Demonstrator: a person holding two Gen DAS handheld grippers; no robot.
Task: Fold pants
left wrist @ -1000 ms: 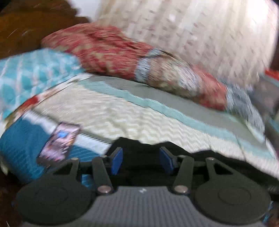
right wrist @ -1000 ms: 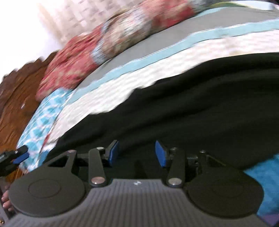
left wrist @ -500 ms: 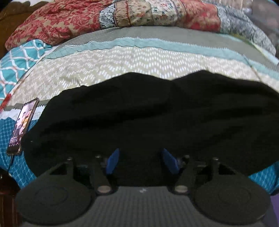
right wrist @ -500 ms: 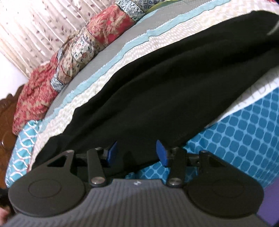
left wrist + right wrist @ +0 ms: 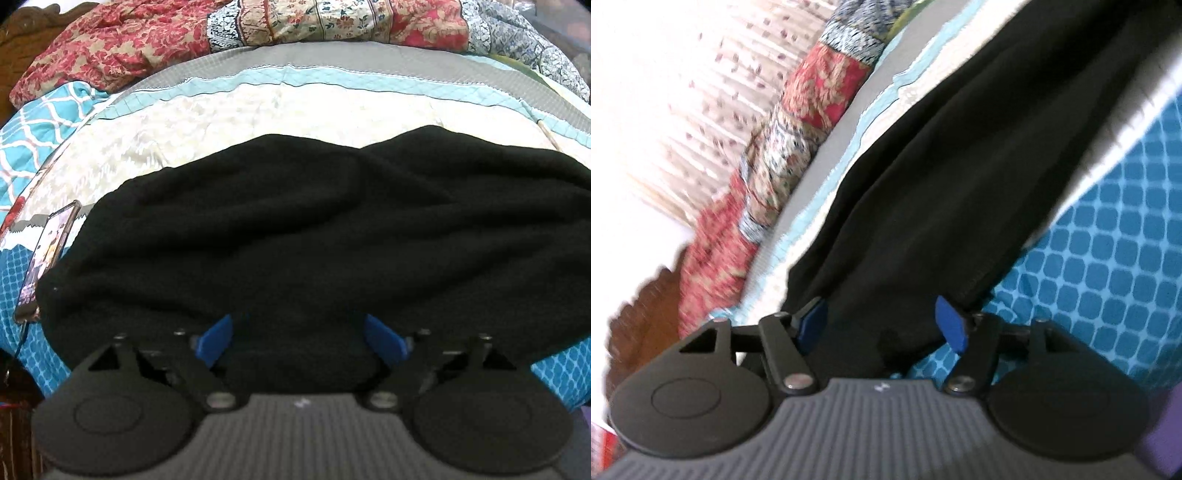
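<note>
Left wrist view: my left gripper (image 5: 297, 338) tilts down over the near edge of the pants (image 5: 295, 236), jaws spreading wide and opening, blue pads (image 5: 384, 339) clear of the cloth, black fabric bunched between them but not pinched, so released. Pants lie black and rumpled across the bed (image 5: 295, 110), filling the middle from 9 to 3 o'clock, two humps along the far edge at 12. Phone (image 5: 46, 258) sits at 9 o'clock, just beside the pants' left edge, screen up. Floral quilt (image 5: 147, 48) piled along 12 o'clock, blue patterned sheet (image 5: 554, 373) showing at 4. Right wrist view, blurred: my right gripper (image 5: 881, 325) is rolled, jaws opening too, pads (image 5: 951, 325) apart and not pressing; pants (image 5: 942, 184) hem runs between them, stitched edge close to the right pad at 3 o'clock, cloth stretching away toward 1. Blue sheet (image 5: 1108, 240) at 3 to 4, quilt (image 5: 783, 155) at 10, curtain (image 5: 683, 92) behind at 10 to 11.
</note>
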